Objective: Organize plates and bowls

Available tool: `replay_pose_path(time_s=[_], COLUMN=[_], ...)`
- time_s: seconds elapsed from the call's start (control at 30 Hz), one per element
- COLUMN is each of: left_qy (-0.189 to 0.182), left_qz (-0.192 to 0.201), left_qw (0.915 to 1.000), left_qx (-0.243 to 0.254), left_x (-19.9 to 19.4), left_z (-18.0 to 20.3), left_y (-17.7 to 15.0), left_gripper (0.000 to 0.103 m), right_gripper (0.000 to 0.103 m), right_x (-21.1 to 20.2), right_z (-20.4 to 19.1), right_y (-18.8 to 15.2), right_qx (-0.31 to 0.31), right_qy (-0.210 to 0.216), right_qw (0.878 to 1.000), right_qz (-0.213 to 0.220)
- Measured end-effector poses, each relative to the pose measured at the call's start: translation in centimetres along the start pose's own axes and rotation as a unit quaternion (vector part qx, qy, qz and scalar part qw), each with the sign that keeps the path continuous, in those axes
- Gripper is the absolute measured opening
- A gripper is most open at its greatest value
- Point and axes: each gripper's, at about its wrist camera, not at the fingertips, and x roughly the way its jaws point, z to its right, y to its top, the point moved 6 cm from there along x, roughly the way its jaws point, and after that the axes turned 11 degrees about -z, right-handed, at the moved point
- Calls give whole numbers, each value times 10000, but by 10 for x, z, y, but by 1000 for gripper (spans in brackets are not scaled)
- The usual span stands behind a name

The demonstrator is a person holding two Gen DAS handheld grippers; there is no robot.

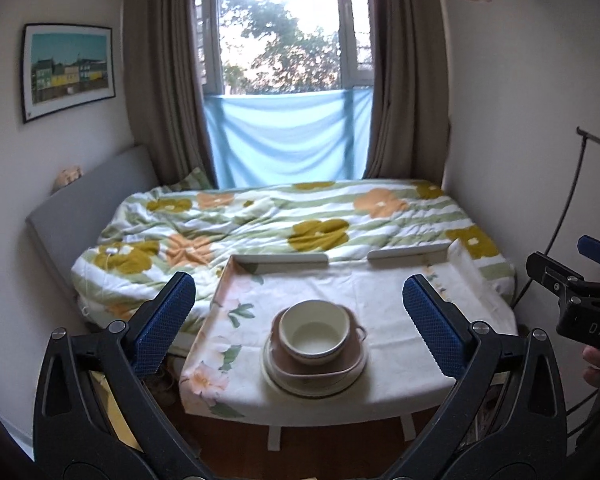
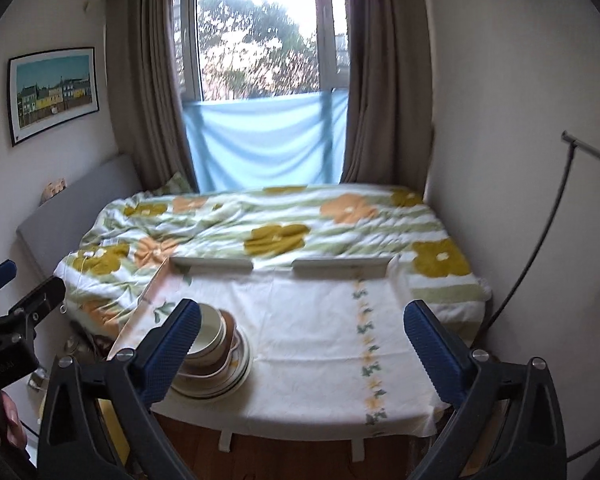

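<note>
We see a small table (image 1: 380, 292) under a floral cloth (image 2: 320, 320), set against a bed with a flowered quilt (image 1: 260, 220). Behind it, brown curtains (image 1: 160, 80) frame a window (image 1: 280, 32), with blue fabric (image 1: 288, 136) below. A framed picture (image 1: 68, 70) hangs on the wall.

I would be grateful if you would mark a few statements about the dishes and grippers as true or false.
1. The cream bowl sits on top of the stack. True.
2. The left gripper is shut on the bowl. False: it is open and holds nothing.
3. The stack rests on plates. True.
4. The dishes lie on the bed. False: they stand on the table.
5. The right gripper is open. True.
</note>
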Motion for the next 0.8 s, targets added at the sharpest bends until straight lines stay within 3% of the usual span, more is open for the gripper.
replay_pose_path(time_s=[0.3,0.8], left_qy=[-196,-110], left_qz=[253,350], left_qw=[9995,9993], left_qx=[-34,-12], left_x=[-22,-25], left_z=[3,5], left_y=[-5,-5], left_gripper=[103,103], right_gripper=[101,101], right_x=[-19,-19], right_z=[5,4], right_y=[-2,-2], right_qx=[136,147], right_qy=[-102,-78], right_qw=[9995,9993], right_qz=[277,330])
